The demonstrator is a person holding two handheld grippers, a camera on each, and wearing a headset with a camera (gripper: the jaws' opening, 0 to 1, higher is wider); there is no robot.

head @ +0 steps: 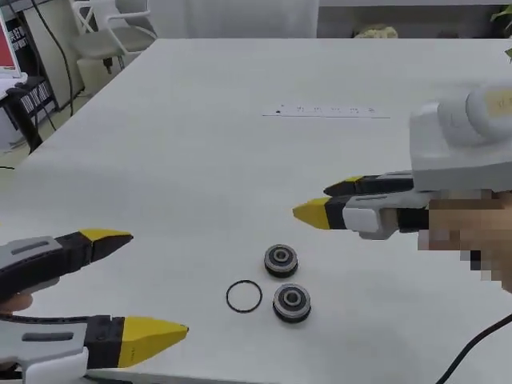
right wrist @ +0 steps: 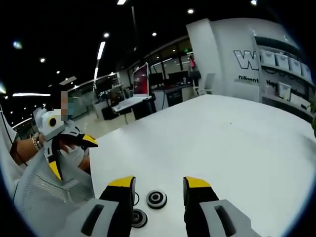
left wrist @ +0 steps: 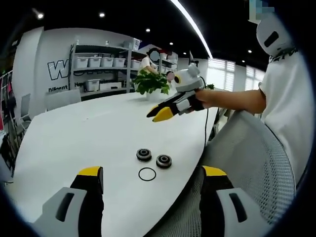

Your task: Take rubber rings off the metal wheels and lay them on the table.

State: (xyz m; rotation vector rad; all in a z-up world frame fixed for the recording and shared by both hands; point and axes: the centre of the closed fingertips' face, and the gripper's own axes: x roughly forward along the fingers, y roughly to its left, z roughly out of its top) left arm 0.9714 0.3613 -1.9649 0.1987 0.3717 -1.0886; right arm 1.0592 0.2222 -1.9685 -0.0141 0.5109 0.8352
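1. A rubber ring (head: 243,296) lies loose at lower centre, just beside the nearer metal wheel (head: 292,303); the farther wheel (head: 281,261) sits close above it.
2. The left gripper (head: 156,282), lower left, gapes wide and holds nothing.
3. The right gripper (head: 312,202), part-open and holding nothing, hovers above the wheels, probably lining up. Whether they still wear rings is unclear.

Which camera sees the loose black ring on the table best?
The head view: the rubber ring lies whole and close, beside the two wheels. The left gripper view shows it small and far. The right gripper view catches just a sliver by its claw.
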